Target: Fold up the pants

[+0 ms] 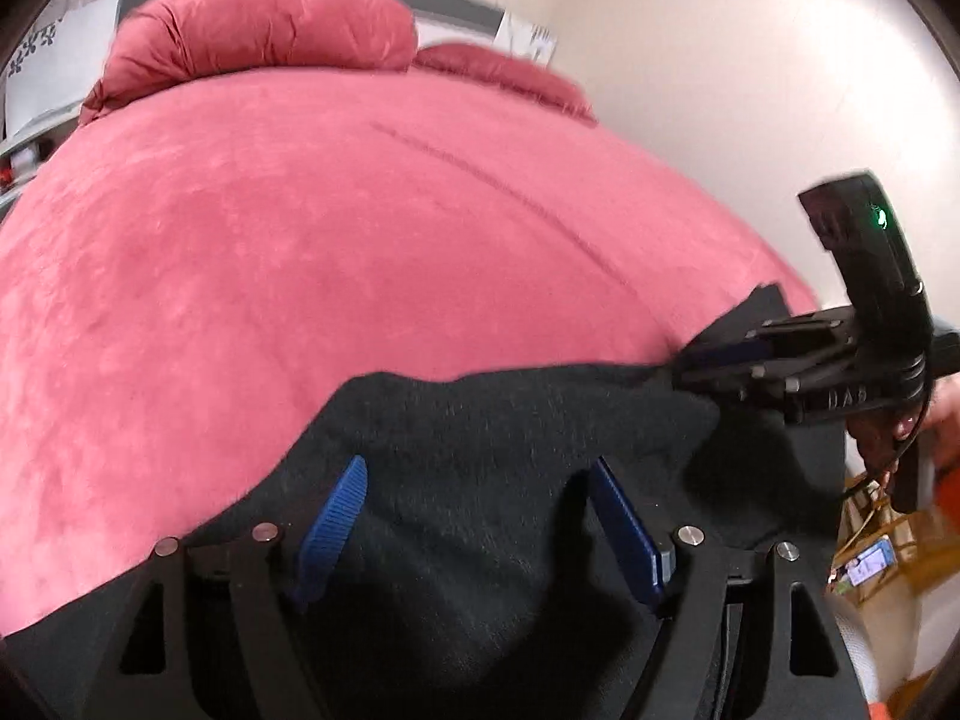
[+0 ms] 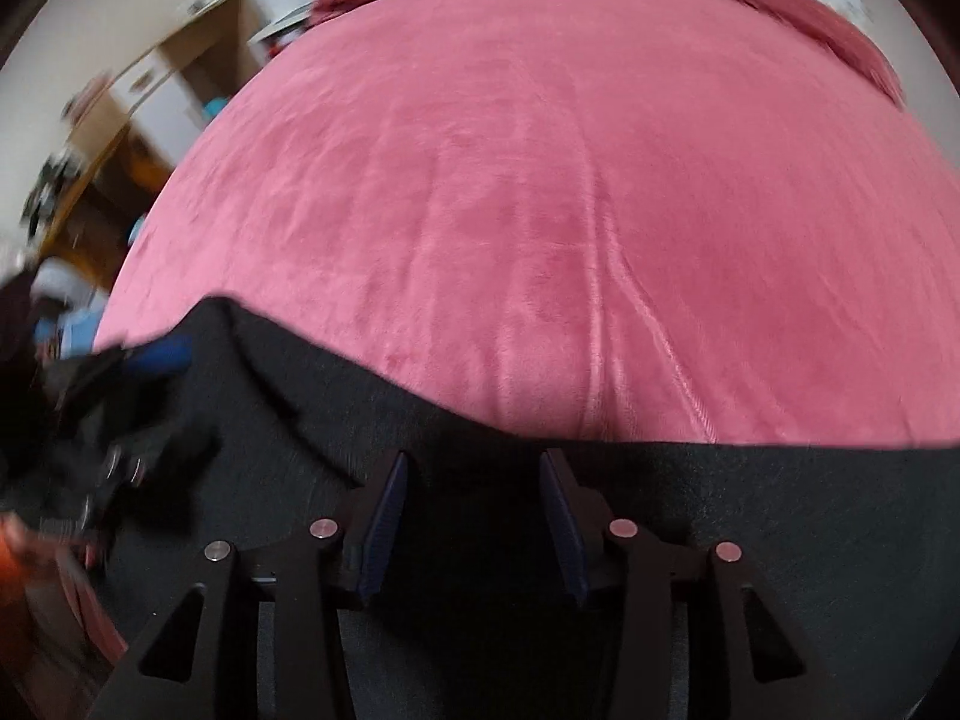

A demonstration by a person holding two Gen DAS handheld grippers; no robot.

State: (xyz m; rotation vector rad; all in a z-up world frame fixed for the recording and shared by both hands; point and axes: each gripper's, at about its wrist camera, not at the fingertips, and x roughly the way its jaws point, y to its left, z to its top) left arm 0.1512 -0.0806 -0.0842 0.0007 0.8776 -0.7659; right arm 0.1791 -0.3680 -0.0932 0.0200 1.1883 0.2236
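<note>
Left gripper (image 1: 474, 516) jaws wide apart over the black pants (image 1: 480, 420), nothing pinched; right gripper (image 2: 474, 516) also parted above the cloth (no grip). Pants lie along the near edge of the pink bedspread (image 1: 300, 240), pillows (image 1: 264, 18) far behind

One pants (image 1: 480, 420), two pillows (image 1: 264, 18), one bed (image 1: 300, 228).

Black pants (image 1: 480, 420) on plain pink bedspread (image 1: 300, 240).
</note>
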